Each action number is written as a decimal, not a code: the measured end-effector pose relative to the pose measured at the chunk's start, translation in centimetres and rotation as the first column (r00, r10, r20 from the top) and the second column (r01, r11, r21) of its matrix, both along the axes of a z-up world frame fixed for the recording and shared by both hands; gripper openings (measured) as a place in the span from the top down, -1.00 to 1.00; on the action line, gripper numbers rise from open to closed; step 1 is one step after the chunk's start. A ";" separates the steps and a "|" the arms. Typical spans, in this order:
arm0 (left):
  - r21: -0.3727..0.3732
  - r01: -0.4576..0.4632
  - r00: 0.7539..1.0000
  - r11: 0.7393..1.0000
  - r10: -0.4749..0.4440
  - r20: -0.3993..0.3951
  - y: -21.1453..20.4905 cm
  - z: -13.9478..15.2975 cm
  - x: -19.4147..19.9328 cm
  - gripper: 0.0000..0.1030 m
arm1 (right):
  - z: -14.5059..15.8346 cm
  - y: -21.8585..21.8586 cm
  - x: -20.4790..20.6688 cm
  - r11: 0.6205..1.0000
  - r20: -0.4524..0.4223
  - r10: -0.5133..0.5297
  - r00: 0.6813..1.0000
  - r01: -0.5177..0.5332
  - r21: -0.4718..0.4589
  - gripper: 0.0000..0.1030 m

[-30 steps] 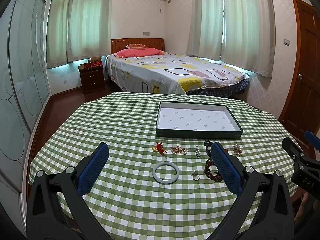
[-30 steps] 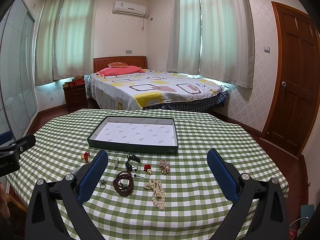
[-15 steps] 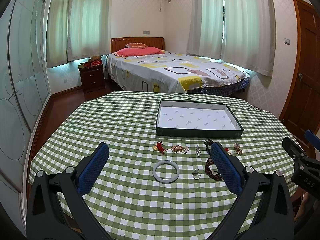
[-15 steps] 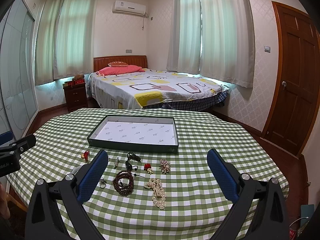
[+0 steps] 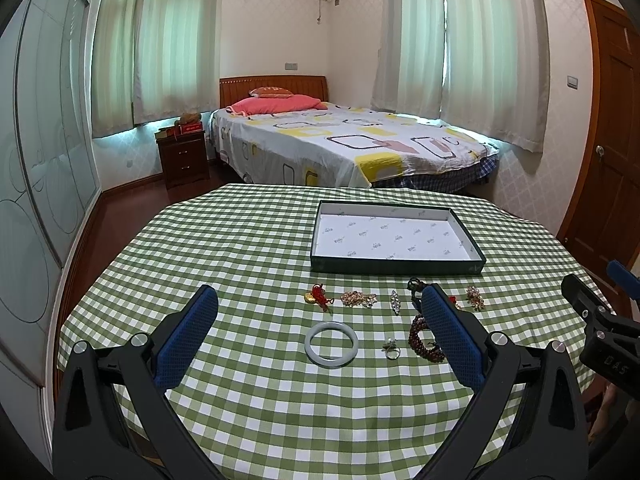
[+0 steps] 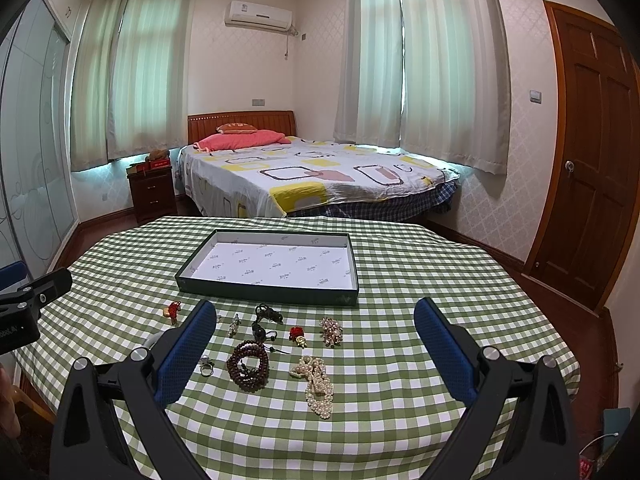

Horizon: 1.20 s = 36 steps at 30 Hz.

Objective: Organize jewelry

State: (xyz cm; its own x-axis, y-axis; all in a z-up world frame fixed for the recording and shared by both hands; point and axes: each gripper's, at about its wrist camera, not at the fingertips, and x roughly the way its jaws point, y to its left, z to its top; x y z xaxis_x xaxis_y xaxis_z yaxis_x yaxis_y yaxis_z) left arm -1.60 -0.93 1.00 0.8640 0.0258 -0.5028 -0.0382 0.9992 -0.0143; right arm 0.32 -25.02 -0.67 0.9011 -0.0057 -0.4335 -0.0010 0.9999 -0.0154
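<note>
One tray, one jade bangle, one ring, one pearl necklace, two claws.

A bed stands under curtained windows, a wooden door to its right.

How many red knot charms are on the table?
2. One red knot charm lies far left of the jewelry row; the other red charm sits beside the sparkly brooch. A gripper finger could hide more.
</note>
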 end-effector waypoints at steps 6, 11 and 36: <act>0.004 0.019 1.000 1.000 -0.019 0.016 0.0 -0.5 0.5 -0.92 | -1.0 -0.2 0.6 1.000 -0.014 0.003 1.000 -0.003 0.005 -0.88; 0.025 0.040 0.999 0.999 -0.040 -0.016 0.0 -3.2 2.4 -0.92 | -3.3 -0.9 2.1 1.000 -0.039 0.014 0.999 -0.014 0.011 -0.88; -0.020 0.049 0.956 0.999 -0.053 -0.288 0.9 -16.6 12.2 -0.77 | -14.7 -2.4 8.7 0.994 -0.258 0.101 0.961 -0.086 0.067 -0.53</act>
State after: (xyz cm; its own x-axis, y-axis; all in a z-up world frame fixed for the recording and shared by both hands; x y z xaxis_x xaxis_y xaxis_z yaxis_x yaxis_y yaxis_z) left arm 10.64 -0.08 -15.55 0.6823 -0.0222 -0.7307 0.0087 0.9997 -0.0222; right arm 9.02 -27.42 -15.38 0.7522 0.1034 -0.6507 -0.0914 0.9944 0.0524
